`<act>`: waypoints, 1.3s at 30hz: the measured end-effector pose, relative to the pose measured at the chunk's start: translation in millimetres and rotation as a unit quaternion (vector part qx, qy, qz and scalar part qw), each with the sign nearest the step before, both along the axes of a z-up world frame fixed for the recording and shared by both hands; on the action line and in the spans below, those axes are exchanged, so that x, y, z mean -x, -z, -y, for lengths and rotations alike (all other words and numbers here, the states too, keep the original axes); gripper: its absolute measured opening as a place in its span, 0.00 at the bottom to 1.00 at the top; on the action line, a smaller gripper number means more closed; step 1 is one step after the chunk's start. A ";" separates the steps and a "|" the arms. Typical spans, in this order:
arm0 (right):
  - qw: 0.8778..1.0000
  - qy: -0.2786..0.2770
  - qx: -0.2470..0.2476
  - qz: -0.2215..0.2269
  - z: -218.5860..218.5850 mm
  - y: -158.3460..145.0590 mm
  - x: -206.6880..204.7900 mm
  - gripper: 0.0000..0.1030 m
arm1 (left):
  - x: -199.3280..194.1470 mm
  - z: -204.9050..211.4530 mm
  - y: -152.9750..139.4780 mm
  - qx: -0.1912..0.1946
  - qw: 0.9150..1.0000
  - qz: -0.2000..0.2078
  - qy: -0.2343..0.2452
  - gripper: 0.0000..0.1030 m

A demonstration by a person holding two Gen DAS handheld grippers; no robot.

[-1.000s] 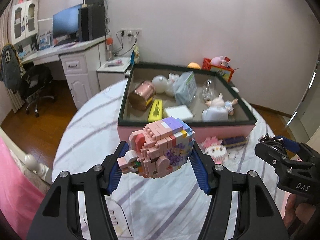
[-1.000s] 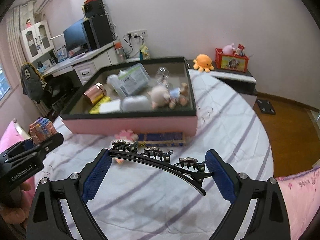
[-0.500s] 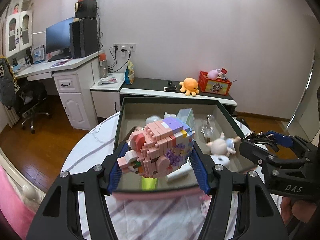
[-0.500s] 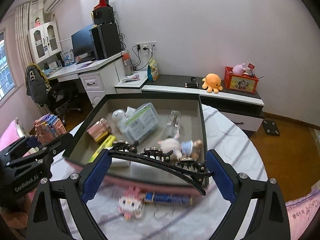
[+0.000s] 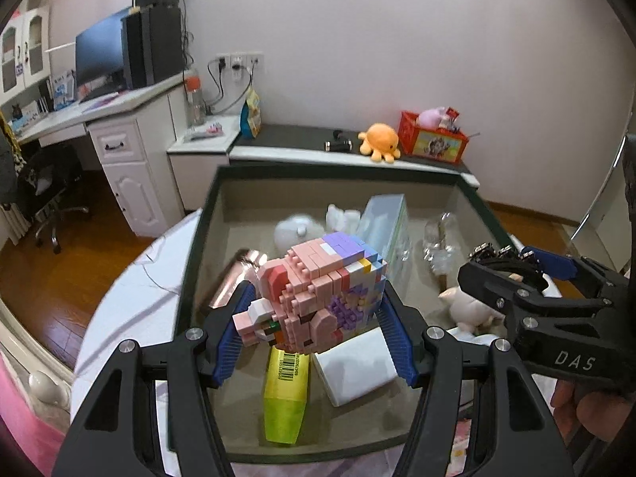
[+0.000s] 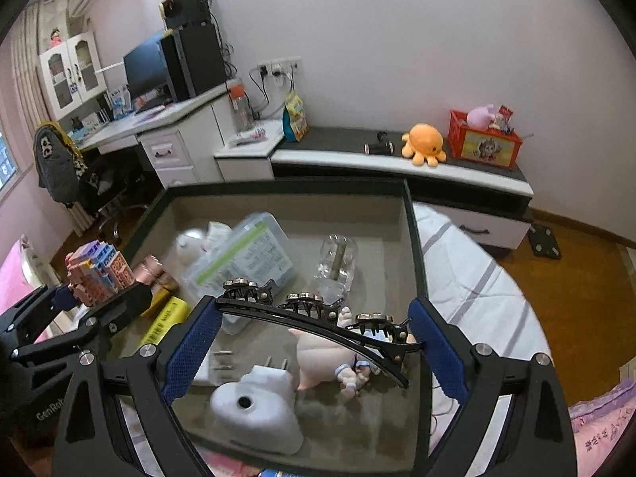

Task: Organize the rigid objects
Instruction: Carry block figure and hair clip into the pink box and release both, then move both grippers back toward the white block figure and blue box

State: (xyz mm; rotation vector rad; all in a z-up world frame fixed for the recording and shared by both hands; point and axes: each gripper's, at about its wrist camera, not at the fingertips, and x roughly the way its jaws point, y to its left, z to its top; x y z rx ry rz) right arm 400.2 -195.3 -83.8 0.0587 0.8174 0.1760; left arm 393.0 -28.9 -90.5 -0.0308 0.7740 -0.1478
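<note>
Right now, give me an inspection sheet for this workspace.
Surface: round table, striped cloth.
Job's things: block figure and hair clip, both held above the open box.
Clutter: box holds doll, clear bottle, white charger, yellow pack, copper cup.
Grippers: left gripper and right gripper each clamped on their item.
Cables: wall-socket leads.
Surroundings: desk, monitor, orange plush.

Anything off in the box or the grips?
Nothing damaged or spilled. The box is a loose jumble: clear bottle on its side, doll lying down. Left tongs hold the brick figure; right tongs hold the hair clip.
</note>
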 end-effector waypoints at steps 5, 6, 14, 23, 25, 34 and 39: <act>1.000 -0.007 0.002 -0.013 -1.0 8.2 -5.1 0.94 | -5.8 0.5 9.0 -0.008 1.000 -0.014 0.001 0.62; 1.000 -0.008 0.000 -0.014 -1.3 8.2 -4.8 0.94 | -5.8 0.0 9.3 -0.012 1.000 -0.015 0.000 0.64; 0.999 0.007 -0.033 -0.013 8.2 5.1 3.8 1.00 | 13.9 -16.1 -4.4 -0.016 0.999 0.015 -0.027 1.00; 0.999 0.031 -0.036 0.015 9.8 -19.3 40.7 1.00 | 65.7 -29.3 -30.6 -0.004 0.998 0.050 -0.040 1.00; 0.999 0.032 -0.037 0.023 8.2 -27.3 55.2 1.00 | 79.8 -31.1 -35.5 0.000 0.998 0.056 -0.041 1.00; 0.995 0.033 -0.049 0.080 6.8 -67.3 130.3 1.00 | 140.5 -33.9 -56.3 0.003 0.996 0.080 -0.039 1.00; 0.993 0.033 -0.040 0.102 4.3 -80.6 166.9 1.00 | 167.0 -33.7 -59.5 0.010 0.996 0.084 -0.039 1.00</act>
